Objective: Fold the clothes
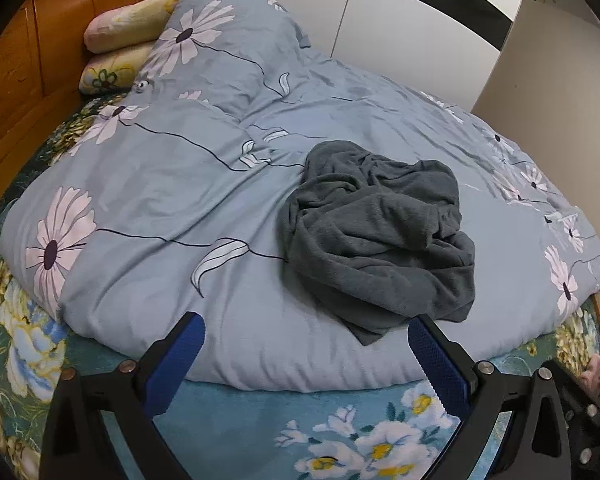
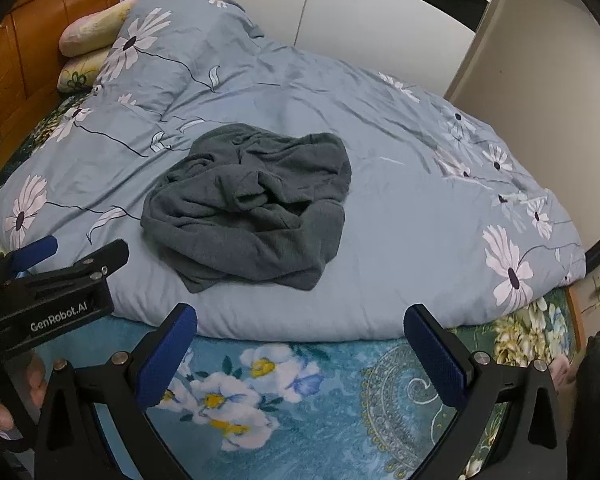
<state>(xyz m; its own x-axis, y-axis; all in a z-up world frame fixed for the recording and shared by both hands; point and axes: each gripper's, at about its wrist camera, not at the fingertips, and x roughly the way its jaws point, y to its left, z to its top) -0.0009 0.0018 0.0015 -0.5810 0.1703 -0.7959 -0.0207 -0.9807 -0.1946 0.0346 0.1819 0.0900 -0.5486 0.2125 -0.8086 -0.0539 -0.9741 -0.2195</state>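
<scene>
left gripper (image 1: 306, 334) wide open, empty, hovering off the bed edge | right gripper (image 2: 300, 328) same, gaping, nothing held | crumpled grey garment (image 1: 376, 236) just ahead, heaped on the floral duvet (image 1: 160, 200), untouched

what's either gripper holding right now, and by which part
Nothing. The left gripper and the right gripper are both open with empty jaws, short of the crumpled grey garment on the duvet.

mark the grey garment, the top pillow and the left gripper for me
grey garment (image 1: 376, 236): left wrist view, middle of the crumpled heap.
top pillow (image 1: 132, 22): left wrist view, its pink-yellow side by the headboard.
left gripper (image 1: 306, 344): left wrist view, midway between its open blue fingertips.
</scene>
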